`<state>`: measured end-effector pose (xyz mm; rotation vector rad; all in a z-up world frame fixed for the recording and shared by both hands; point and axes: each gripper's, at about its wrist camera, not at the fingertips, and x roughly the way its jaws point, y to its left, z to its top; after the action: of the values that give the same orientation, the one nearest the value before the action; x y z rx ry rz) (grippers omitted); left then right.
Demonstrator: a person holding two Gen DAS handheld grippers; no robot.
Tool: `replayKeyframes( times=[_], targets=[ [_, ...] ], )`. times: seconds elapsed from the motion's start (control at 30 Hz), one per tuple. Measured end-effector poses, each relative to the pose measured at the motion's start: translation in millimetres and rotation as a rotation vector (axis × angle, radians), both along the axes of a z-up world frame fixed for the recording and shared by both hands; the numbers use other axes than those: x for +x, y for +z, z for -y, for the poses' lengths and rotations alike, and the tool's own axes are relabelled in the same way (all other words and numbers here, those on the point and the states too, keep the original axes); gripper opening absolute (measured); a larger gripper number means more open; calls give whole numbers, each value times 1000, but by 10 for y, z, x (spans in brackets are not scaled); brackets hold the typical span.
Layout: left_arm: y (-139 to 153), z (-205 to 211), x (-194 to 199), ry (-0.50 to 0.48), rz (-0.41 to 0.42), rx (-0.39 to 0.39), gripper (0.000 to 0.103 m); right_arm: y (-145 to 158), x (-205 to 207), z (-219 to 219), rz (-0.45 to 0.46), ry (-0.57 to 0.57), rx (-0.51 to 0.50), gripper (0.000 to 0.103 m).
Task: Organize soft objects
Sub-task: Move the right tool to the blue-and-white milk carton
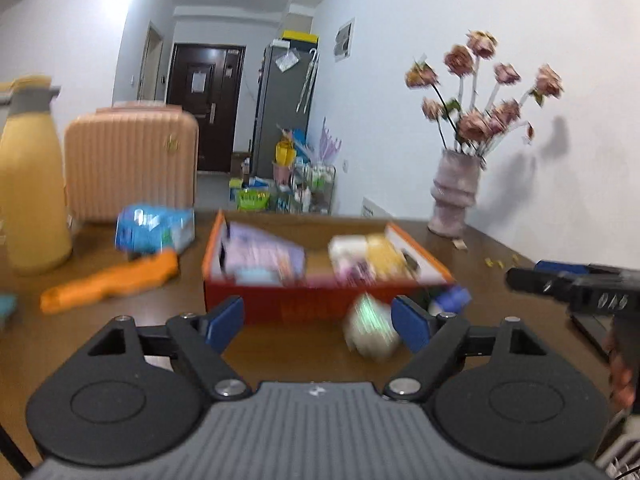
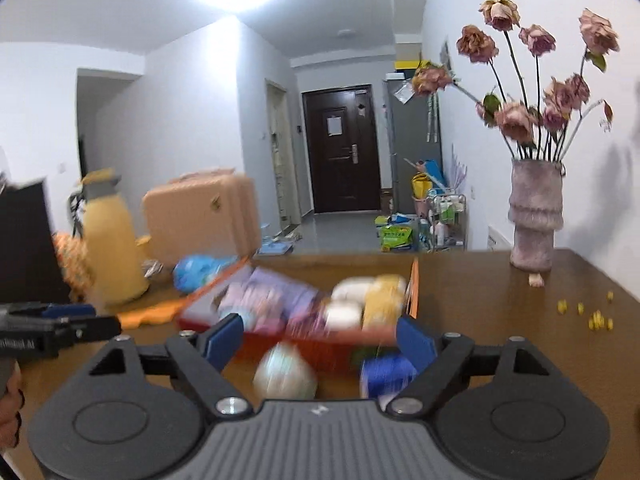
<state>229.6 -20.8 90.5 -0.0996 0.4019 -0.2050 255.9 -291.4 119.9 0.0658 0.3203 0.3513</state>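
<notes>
Both wrist views, blurred by motion. The left gripper [image 1: 318,324] sits at lower centre of its view with jaws spread wide and nothing between them. The right gripper [image 2: 319,342] is likewise at lower centre of its view, jaws wide apart and holding nothing. An orange box [image 1: 280,306] stands on the brown bench [image 1: 500,280] at mid-frame, holding purple, white and yellow soft packs [image 1: 264,258]. A pale round soft bundle [image 1: 372,334] lies on the bench just in front of the box, beside a blue pack [image 2: 386,374]. At left of the left view: a blue packet [image 1: 154,230], an orange cloth [image 1: 112,282] and a yellow bottle [image 1: 32,180]. A vase of dried roses [image 1: 456,196] stands at right.
</notes>
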Motion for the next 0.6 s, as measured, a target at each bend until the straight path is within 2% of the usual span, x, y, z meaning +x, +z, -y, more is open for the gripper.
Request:
replayKeyframes(
  times=[0.13, 0.27, 0.4, 0.6],
  targets=[
    [-383, 169, -523, -4, -52, 1, 86, -479, -563, -27, -47, 27, -13, 83],
    [-669, 275, -680, -11, -128, -11, 86, -745, -860, -17, -131, 44, -13, 83],
    [-747, 281, -714, -12, -138, -19, 86, -829, -1001, -48, -133, 19, -59, 83],
    [-761, 356, -634, -49, -134, -9, 86, -786, -909, 108, -127, -51, -12, 82]
  ],
)
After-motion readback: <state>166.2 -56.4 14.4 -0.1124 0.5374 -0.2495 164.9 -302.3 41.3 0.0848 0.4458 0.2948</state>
